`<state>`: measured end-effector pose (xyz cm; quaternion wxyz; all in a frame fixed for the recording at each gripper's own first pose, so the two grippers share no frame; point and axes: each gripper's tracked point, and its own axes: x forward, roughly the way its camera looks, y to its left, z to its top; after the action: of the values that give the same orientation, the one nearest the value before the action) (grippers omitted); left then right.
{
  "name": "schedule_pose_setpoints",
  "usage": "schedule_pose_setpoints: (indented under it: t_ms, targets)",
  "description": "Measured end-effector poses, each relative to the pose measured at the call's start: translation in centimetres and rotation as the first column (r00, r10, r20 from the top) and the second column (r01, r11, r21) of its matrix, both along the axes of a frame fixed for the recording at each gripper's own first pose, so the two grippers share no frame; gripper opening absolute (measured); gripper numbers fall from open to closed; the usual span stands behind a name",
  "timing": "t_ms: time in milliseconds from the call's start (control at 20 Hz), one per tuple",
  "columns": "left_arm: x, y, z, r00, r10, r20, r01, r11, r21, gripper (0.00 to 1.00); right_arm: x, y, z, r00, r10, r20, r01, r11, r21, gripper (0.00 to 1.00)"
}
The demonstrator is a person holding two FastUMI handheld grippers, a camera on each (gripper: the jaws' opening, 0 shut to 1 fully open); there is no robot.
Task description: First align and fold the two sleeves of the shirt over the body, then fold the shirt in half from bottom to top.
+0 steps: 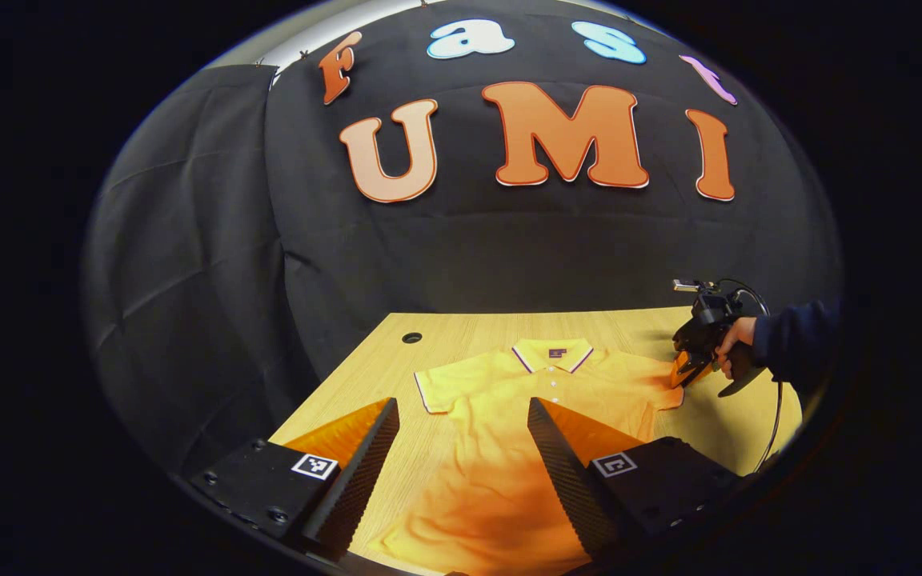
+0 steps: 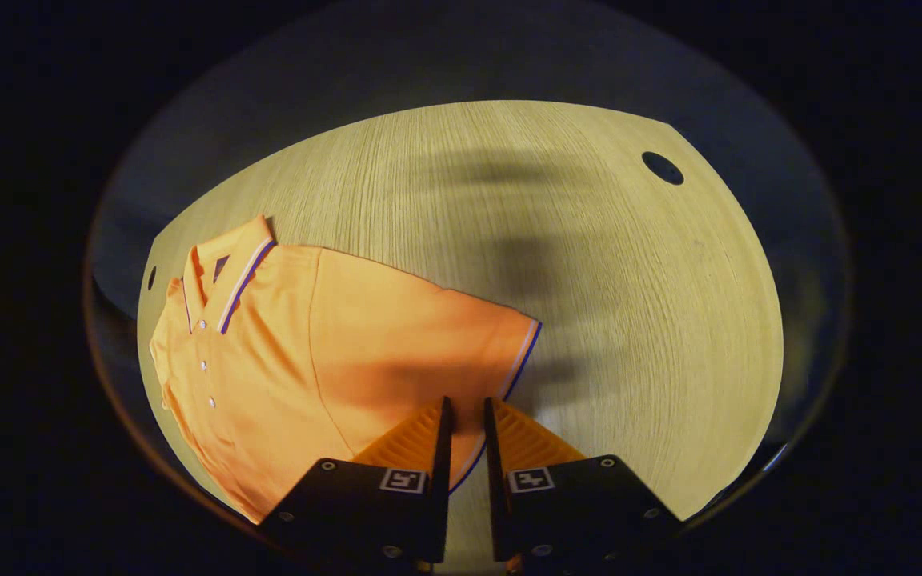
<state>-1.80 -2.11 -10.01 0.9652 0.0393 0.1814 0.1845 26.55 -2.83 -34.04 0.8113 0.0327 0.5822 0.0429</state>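
We see one orange shirt (image 1: pixel 509 416) flat on the worktop (image 2: pixel 589 240), both sleeves spread. Our left gripper (image 1: pixel 461 448) hovers wide open over it; our right gripper (image 2: pixel 465 412), nearly closed, straddles one sleeve's hem (image 2: pixel 521 356).

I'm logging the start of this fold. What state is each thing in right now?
shirt: spread flat on the table, front up, unfolded.
right sleeve: spread out to the side, hem edge between the right gripper's fingers.
collar: folded down, lying flat.
left gripper: open wide above the shirt body.
right gripper: nearly closed at the sleeve hem; grip unclear.
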Motion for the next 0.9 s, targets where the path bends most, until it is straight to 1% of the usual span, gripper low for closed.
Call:
schedule_pose_setpoints:
  t_ms: [50, 100, 150, 200, 300, 550, 750, 900]
  targets:
    - [0.0, -0.2, 0.2, 1.000, -0.005, 0.002, 0.005, 1.000, 0.002, 0.99, 0.3, 0.2, 0.0, 1.000, 0.006, 0.005, -0.006, 1.000, 0.029, 0.19]
    - [-0.3, -0.2, 0.1, 1.000, -0.010, 0.002, 0.010, 1.000, 0.003, 0.99, 0.1, 0.6, -0.1, 1.000, -0.008, -0.009, 0.008, 0.997, 0.071, 0.19]
    - [-0.2, -0.2, 0.1, 1.000, -0.013, 0.002, 0.013, 1.000, 0.006, 0.99, 0.0, 0.9, 0.0, 1.000, -0.007, -0.019, 0.008, 0.995, 0.097, 0.07]
    - [-0.2, -0.2, 0.0, 1.000, -0.015, 0.000, 0.015, 1.000, 0.008, 0.99, 0.2, 1.4, 0.4, 1.000, -0.008, -0.012, 0.010, 0.993, 0.121, 0.07]
    - [-0.2, -0.2, 0.0, 1.000, -0.017, 0.000, 0.017, 1.000, 0.008, 0.99, 1.0, 1.8, 1.7, 0.999, -0.004, 0.036, -0.001, 0.990, 0.138, 0.07]
    - [-0.4, -0.2, -0.2, 1.000, -0.012, -0.007, 0.012, 1.000, 0.004, 0.99, 1.2, 4.4, 4.5, 0.998, 0.025, 0.063, -0.038, 0.978, 0.203, 0.07]
    - [-0.4, -0.1, -0.4, 1.000, -0.002, -0.012, 0.002, 1.000, -0.004, 0.99, 1.4, 6.9, 6.4, 0.993, 0.074, 0.086, -0.093, 0.966, 0.240, 0.07]
    - [-0.5, -0.1, -0.5, 1.000, 0.005, -0.016, -0.005, 1.000, -0.009, 0.99, 1.1, 9.2, 7.3, 0.990, 0.115, 0.085, -0.135, 0.950, 0.283, 0.07]
